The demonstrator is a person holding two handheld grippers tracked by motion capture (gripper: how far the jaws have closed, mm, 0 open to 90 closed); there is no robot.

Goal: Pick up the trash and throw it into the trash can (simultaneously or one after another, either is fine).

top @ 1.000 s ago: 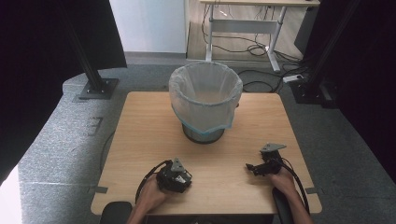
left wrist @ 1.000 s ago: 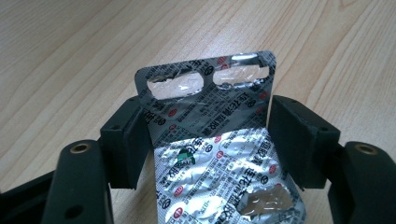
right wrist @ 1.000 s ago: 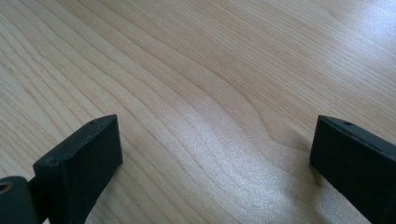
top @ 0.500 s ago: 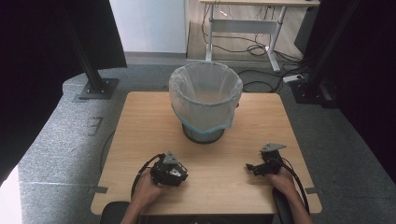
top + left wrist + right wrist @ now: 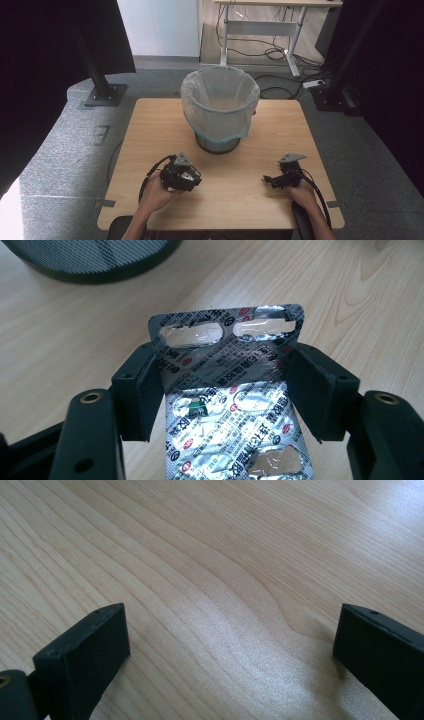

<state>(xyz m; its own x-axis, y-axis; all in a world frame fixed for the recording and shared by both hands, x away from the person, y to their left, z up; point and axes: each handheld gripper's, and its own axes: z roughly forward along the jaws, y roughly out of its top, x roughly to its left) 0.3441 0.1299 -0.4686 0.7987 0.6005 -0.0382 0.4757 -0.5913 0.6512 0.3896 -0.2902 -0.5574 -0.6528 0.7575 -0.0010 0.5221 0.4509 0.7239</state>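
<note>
The tabletop is a light wooden square with grey floor on every side of it. A mesh bin lined with a pale bag stands at the middle of its far half, a little in from the far edge. The near half is bare wood, with open room between the two hands and out to the left and right edges.

The left tool sits over the near-left part of the tabletop, well in from the left edge and just in front of the bin. In the left gripper view its jaws are drawn in close and clamp a silver blister pack by its two long sides. The pack's far end, with two burst pockets, sticks out past the jaw tips, and the bin's dark mesh base lies further ahead across bare wood.

The right tool rests near the right part of the near edge, well apart from the left one. In the right gripper view its jaws stand wide with nothing but wood grain between them.
</note>
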